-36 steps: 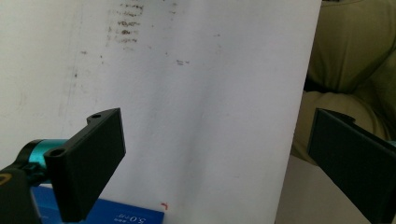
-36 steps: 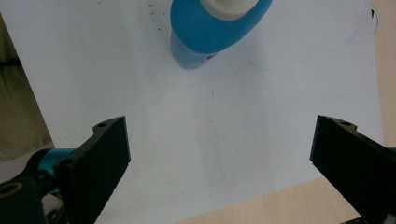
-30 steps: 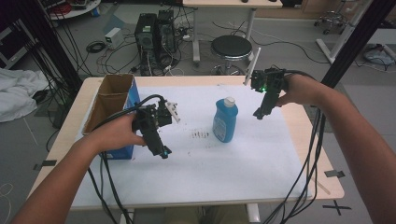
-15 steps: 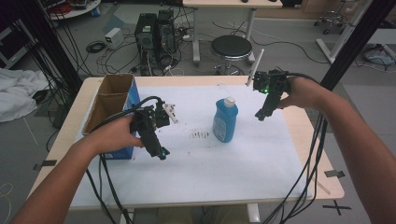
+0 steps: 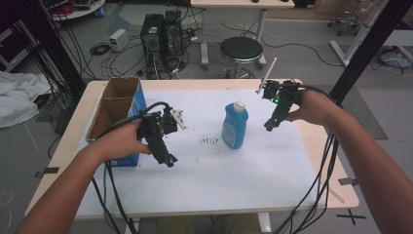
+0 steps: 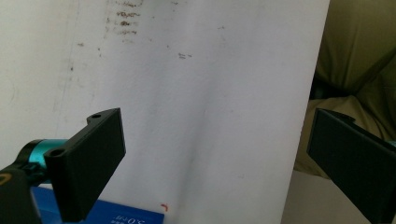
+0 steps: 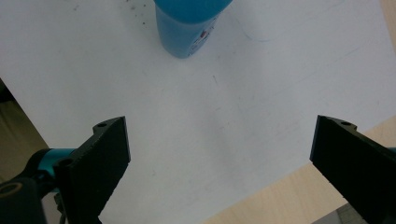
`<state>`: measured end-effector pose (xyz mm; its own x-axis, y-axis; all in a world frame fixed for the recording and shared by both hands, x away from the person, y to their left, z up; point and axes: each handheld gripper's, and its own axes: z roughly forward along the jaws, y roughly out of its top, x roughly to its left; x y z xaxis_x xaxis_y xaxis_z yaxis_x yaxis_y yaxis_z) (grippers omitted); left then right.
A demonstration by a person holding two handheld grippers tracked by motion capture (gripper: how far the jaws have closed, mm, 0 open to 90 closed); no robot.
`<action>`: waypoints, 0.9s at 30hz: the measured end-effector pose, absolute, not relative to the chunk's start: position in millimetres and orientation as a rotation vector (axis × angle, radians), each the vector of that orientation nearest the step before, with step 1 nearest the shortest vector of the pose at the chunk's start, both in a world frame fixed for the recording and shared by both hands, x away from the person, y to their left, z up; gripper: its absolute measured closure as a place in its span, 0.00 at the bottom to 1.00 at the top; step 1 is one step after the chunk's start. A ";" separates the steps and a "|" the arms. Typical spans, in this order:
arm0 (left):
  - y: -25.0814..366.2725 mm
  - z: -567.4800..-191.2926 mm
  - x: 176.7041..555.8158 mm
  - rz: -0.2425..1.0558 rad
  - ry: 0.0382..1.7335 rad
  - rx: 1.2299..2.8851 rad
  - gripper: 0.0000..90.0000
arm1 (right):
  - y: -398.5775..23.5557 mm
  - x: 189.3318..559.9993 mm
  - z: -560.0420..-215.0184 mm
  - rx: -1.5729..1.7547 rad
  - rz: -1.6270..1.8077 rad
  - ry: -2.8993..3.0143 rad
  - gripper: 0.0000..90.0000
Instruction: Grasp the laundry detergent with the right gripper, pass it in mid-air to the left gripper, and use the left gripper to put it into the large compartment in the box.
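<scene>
Blue bottle (image 5: 234, 127) upright on the tabletop (image 5: 253, 180), just ahead of the right gripper (image 5: 269, 126): jaws spread wide, empty, likely lined up for a side grasp. Left gripper (image 5: 168, 160) jaws equally wide, empty, bottle well aside.

**Both grippers held wide, tips down**

The left gripper (image 5: 168, 160) points toward five o'clock, jaws spread wide, left hand (image 5: 122, 141) behind it. The right gripper (image 5: 269, 126) points toward seven o'clock, jaws equally wide, gripped by the right hand (image 5: 314, 107).

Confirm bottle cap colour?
White cap on the blue bottle; clearest in the high view.
</scene>
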<state>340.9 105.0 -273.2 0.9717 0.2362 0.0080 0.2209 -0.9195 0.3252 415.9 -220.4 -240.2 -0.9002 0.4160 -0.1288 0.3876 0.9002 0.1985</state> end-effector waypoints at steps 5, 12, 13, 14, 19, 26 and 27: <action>106.5 -274.9 340.7 0.064 0.339 2.791 0.05 | -219.4 414.1 -246.0 0.709 0.279 2.894 0.04; 109.8 -277.2 340.7 0.064 0.347 2.787 0.05 | -220.8 414.2 -253.0 0.912 0.352 2.854 0.04; 110.0 -277.0 340.9 0.066 0.346 2.791 0.05 | -221.0 413.7 -254.1 0.946 0.358 2.846 0.04; 110.2 -277.2 341.0 0.067 0.347 2.790 0.05 | -221.2 413.5 -255.6 0.985 0.362 2.838 0.04; 109.9 -277.4 341.9 0.066 0.347 2.791 0.05 | -221.1 411.9 -262.5 1.129 0.395 2.812 0.04; 109.5 -278.1 342.8 0.074 0.348 2.788 0.05 | -218.1 408.9 -266.3 1.231 0.449 2.766 0.04; 109.5 -278.3 342.9 0.074 0.349 2.785 0.05 | -217.1 408.2 -267.0 1.240 0.454 2.763 0.04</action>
<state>342.9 109.5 -278.3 0.9685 0.2487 0.0103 0.2313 -0.9146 0.3318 408.2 -217.1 -267.0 -0.6694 0.7413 0.0486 0.7179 0.6287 0.2989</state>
